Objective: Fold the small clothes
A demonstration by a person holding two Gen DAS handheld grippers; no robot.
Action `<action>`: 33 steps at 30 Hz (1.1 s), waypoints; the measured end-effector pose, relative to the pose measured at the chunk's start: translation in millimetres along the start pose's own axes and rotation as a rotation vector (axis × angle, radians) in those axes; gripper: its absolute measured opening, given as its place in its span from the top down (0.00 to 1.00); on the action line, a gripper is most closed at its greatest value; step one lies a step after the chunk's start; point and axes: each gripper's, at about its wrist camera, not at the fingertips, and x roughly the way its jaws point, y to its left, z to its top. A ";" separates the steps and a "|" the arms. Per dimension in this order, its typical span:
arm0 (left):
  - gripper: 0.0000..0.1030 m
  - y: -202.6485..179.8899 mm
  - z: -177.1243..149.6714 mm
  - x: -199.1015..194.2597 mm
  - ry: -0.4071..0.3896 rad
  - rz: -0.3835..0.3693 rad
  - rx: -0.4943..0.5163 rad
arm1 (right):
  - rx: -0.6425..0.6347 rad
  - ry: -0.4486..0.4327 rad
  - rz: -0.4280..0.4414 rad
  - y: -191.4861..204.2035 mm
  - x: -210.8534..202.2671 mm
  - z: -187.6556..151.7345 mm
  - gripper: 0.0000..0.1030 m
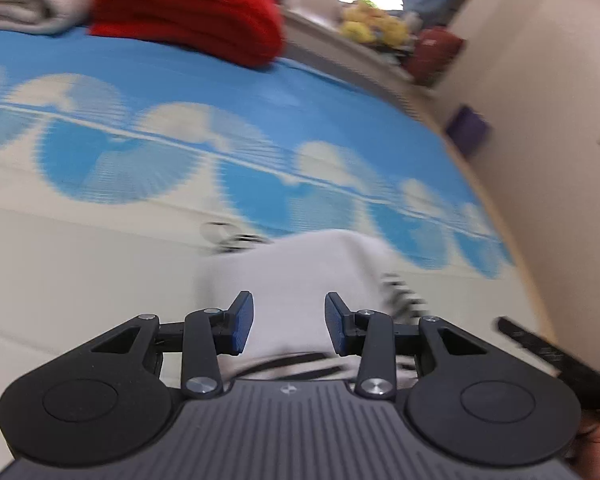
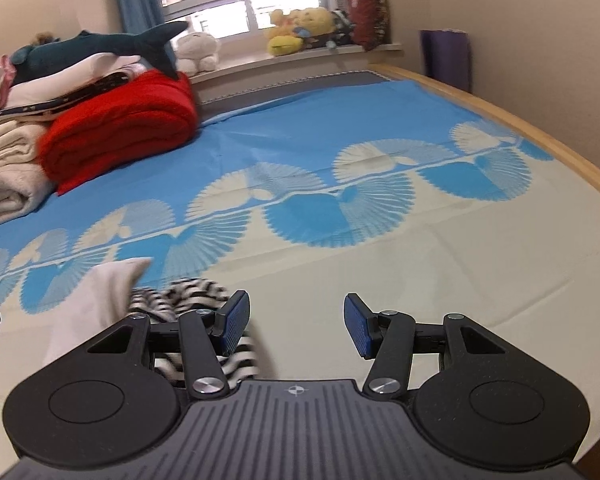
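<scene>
Two grippers stood spread over the bed sheet (image 2: 420, 264), neither pinching anything: the left gripper (image 1: 289, 322) hung above a white garment (image 1: 296, 276), the right gripper (image 2: 296, 326) over bare sheet just right of a striped garment (image 2: 180, 300). To fold well, I judged each should seize a corner and keep the edges aligned. Blur hid the white garment's outline, and the striped garment lay partly behind the right gripper's body
</scene>
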 end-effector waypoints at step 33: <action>0.58 19.9 -5.4 -23.7 0.012 0.036 0.112 | -0.100 0.068 0.333 33.6 -31.8 -8.4 0.95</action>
